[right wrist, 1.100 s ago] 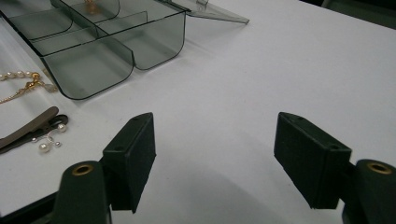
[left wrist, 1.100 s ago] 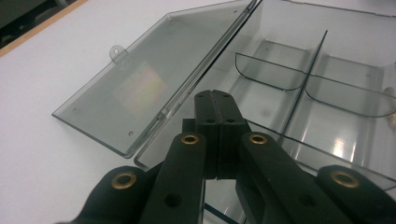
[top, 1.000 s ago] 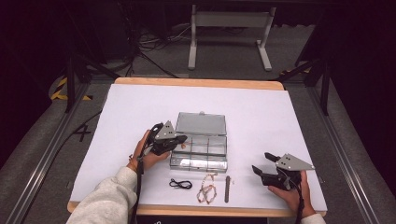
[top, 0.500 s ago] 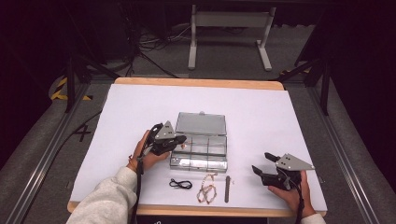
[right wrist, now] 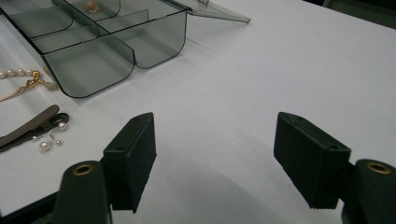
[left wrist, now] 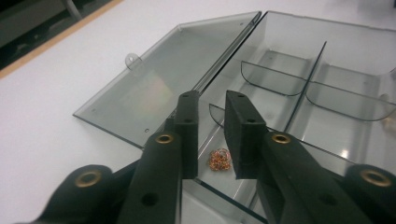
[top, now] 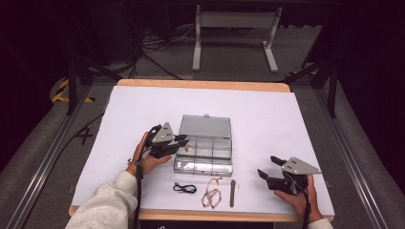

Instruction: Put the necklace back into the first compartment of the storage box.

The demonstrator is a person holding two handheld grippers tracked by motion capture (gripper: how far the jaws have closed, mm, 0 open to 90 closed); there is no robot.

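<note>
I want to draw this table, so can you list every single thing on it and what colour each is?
Clear smoky plastic compartment box: one, grey, table middle, lid open.
Small beaded ring: one, multicoloured, lying in the box's left compartment.
Black cord loop: one, black, front of box.
Pearl and gold necklace: one, white and gold, front edge.
Brown hair clip: one, brown, beside necklace.
White sheet: one, covering wooden table.
Left gripper: black, jaws just opened, over the ring.
Right gripper: black, open, empty.
</note>
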